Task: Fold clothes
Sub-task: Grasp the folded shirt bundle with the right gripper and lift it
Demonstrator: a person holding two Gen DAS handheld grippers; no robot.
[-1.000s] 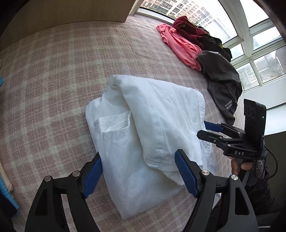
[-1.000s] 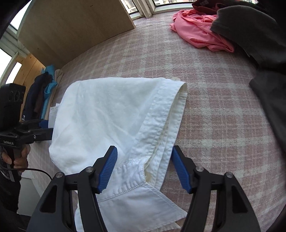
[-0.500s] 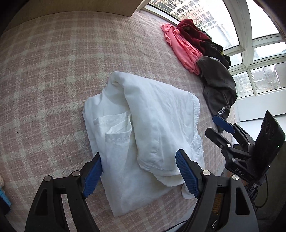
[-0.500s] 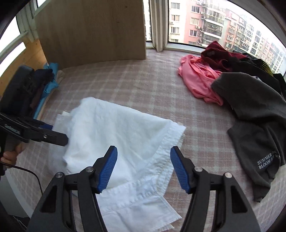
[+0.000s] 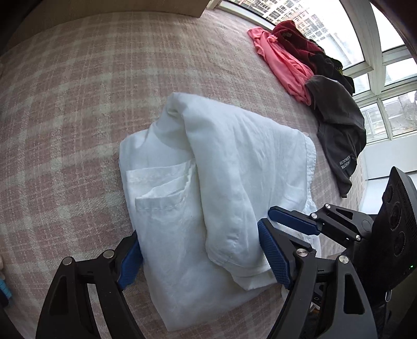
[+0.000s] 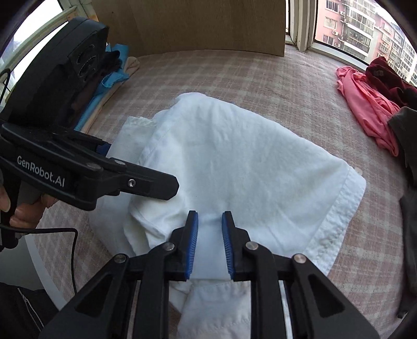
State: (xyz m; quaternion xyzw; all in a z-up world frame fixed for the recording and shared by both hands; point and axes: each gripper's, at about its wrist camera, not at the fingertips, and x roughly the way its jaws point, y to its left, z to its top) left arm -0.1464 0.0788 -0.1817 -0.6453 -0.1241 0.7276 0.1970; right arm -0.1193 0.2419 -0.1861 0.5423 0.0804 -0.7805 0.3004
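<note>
A white shirt [image 5: 216,187] lies partly folded on the pink plaid bed [image 5: 78,86], chest pocket up, one half laid over the other. My left gripper [image 5: 200,256] is open wide, its blue pads straddling the shirt's near edge. My right gripper [image 6: 209,243] has its jaws narrowed to a small gap over a white fold at the shirt's [image 6: 234,167] near edge; whether the pads press the cloth is unclear. The right gripper also shows in the left wrist view [image 5: 294,221], and the left gripper in the right wrist view [image 6: 146,182].
A pile of unfolded clothes lies near the window: a pink top [image 5: 281,62], a dark red garment [image 5: 294,36] and a dark grey shirt [image 5: 338,122]. Folded blue and beige clothes [image 6: 114,73] are stacked at the bed's left edge. A wooden panel [image 6: 208,23] stands behind.
My right gripper has swung round to the shirt's near edge and narrowed its jaws from wide open to a small gap. My left gripper stays open over the shirt.
</note>
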